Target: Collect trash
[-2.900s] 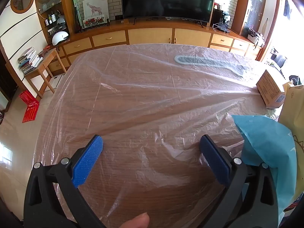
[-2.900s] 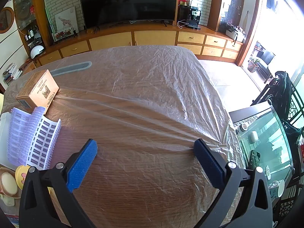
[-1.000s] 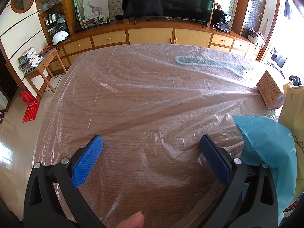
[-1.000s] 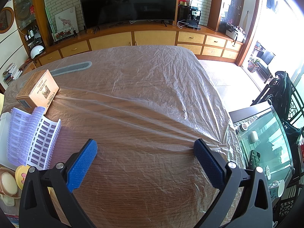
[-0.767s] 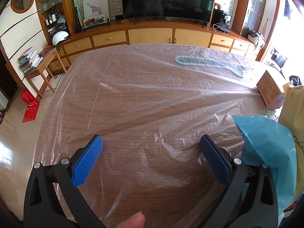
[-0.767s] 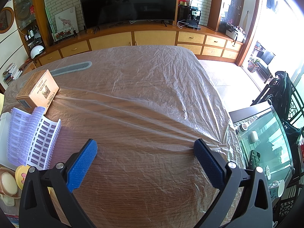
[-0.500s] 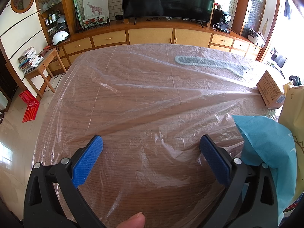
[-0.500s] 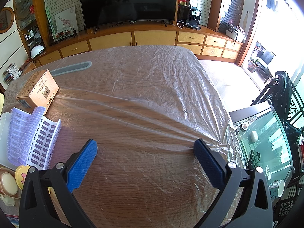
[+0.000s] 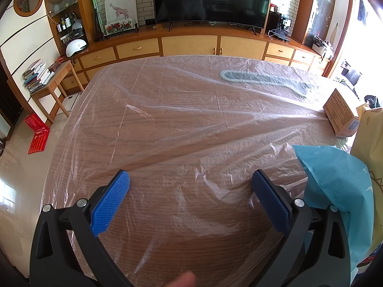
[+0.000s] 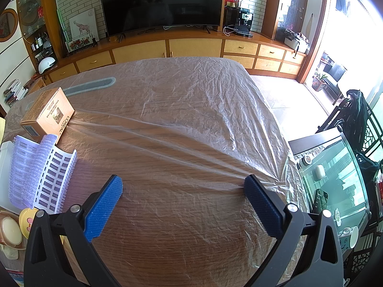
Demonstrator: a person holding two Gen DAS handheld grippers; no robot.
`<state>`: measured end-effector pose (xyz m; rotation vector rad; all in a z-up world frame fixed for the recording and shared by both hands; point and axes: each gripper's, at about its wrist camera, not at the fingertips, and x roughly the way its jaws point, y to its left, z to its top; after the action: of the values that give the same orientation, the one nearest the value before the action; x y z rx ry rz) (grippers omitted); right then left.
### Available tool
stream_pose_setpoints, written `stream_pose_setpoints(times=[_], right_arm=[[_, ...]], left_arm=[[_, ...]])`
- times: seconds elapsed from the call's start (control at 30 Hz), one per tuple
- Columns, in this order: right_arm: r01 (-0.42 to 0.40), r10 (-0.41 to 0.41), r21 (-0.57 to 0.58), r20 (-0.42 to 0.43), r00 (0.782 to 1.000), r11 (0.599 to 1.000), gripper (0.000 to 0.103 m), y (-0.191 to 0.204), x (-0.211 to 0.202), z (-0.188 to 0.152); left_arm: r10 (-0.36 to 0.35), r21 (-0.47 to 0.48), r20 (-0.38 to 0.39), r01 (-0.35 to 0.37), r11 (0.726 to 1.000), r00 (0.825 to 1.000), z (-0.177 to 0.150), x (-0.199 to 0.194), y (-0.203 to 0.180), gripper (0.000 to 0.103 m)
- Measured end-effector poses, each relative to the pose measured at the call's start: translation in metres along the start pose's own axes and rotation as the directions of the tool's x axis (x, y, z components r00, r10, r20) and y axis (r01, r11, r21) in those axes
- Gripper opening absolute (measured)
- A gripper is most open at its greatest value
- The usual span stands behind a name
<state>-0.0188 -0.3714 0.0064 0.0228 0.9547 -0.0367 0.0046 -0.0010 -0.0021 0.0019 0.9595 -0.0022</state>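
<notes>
Trash on a film-covered table, both tongs empty

Left gripper (image 9: pixel 190 197) hovers low over the table (image 9: pixel 167 129), jaws spread wide, nothing between the blue pads (image 9: pixel 111 199). A fingertip (image 9: pixel 184 281) shows at the bottom edge. Just right of it lies a blue paper sheet (image 9: pixel 335 181). Right gripper (image 10: pixel 183 202) is likewise spread and empty. To its left sit a white label sheet (image 10: pixel 51 179) and, farther back, a cardboard box (image 10: pixel 47 114). Clear plastic film (image 10: pixel 203 110), wrinkled, covers the whole tabletop.
</notes>
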Motion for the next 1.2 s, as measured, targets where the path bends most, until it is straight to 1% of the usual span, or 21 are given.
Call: stream_pose_setpoints(times=[0.23,0.3,0.37,0.4,0.5,0.57,0.63,0.67,0.7,0.77,0.8,0.83,0.9,0.93,1.0,1.03,1.1,1.2], right_arm=[[0.003,-0.003,-0.001,0.000,1.000,1.000,0.099,-0.002,0.002,-0.002],[0.005,-0.005,0.003,-0.013,1.000,1.000,0.099,-0.003,0.003,-0.002],[0.033,-0.032,0.022,-0.036,0.999,0.999,0.099,-0.005,-0.001,-0.002],[0.045,-0.044,0.021,-0.026,0.999,0.999,0.099,-0.003,-0.005,-0.002],[0.093,-0.093,-0.016,0.034,0.995,0.996,0.099,0.000,-0.024,0.003],[0.090,-0.089,-0.010,0.091,0.992,0.996,0.099,-0.001,-0.053,0.007],[0.036,-0.036,0.001,0.116,0.993,0.999,0.099,0.002,-0.078,0.006],[0.012,-0.012,-0.003,0.126,0.992,1.000,0.099,0.005,-0.087,0.005],[-0.023,0.025,-0.016,0.141,0.990,1.000,0.099,0.011,-0.101,0.001],[-0.073,0.081,-0.057,0.143,0.986,0.996,0.099,0.028,-0.118,-0.006],[-0.103,0.113,-0.077,0.141,0.983,0.992,0.099,0.039,-0.127,-0.012],[-0.131,0.143,-0.094,0.133,0.981,0.987,0.099,0.047,-0.132,-0.018],[-0.192,0.205,-0.131,0.093,0.974,0.973,0.099,0.064,-0.139,-0.034],[-0.204,0.218,-0.156,0.079,0.973,0.966,0.099,0.074,-0.141,-0.044],[-0.220,0.236,-0.208,0.055,0.970,0.953,0.099,0.093,-0.144,-0.062],[-0.226,0.242,-0.233,0.042,0.969,0.946,0.099,0.103,-0.145,-0.073],[-0.230,0.246,-0.268,0.025,0.969,0.936,0.099,0.118,-0.146,-0.086],[-0.235,0.246,-0.299,0.002,0.969,0.925,0.099,0.137,-0.141,-0.105]], left_arm=[[0.000,0.000,0.000,0.000,1.000,1.000,0.001,0.002,0.000,0.102],[-0.002,0.003,0.000,0.002,1.000,1.000,0.002,0.003,-0.001,0.102],[-0.003,0.009,0.000,0.003,1.000,1.000,0.002,0.003,0.000,0.102],[0.004,0.009,-0.003,-0.003,1.000,1.000,0.003,0.003,0.002,0.102],[0.041,-0.011,0.046,-0.041,0.999,0.998,0.009,-0.011,0.015,0.102],[0.040,-0.053,0.083,-0.036,0.998,0.996,0.016,-0.027,0.027,0.101],[0.005,-0.078,0.125,0.004,0.997,0.992,0.025,-0.049,0.037,0.101],[-0.009,-0.069,0.143,0.019,0.997,0.990,0.026,-0.056,0.033,0.101],[-0.023,-0.048,0.162,0.031,0.998,0.987,0.029,-0.065,0.030,0.101],[-0.068,0.031,0.191,0.063,0.998,0.979,0.033,-0.086,0.012,0.101],[-0.096,0.058,0.198,0.086,0.995,0.976,0.033,-0.094,0.006,0.101],[-0.144,0.100,0.201,0.126,0.987,0.969,0.033,-0.103,-0.006,0.101],[-0.200,0.153,0.187,0.173,0.973,0.962,0.033,-0.114,-0.026,0.102],[-0.252,0.179,0.171,0.222,0.959,0.952,0.031,-0.122,-0.038,0.102],[-0.321,0.197,0.133,0.292,0.936,0.938,0.031,-0.126,-0.055,0.102],[-0.357,0.200,0.100,0.332,0.922,0.929,0.030,-0.124,-0.065,0.101],[-0.395,0.203,0.057,0.376,0.904,0.917,0.029,-0.119,-0.081,0.101],[-0.389,0.207,0.006,0.380,0.902,0.921,0.030,-0.104,-0.102,0.102]])
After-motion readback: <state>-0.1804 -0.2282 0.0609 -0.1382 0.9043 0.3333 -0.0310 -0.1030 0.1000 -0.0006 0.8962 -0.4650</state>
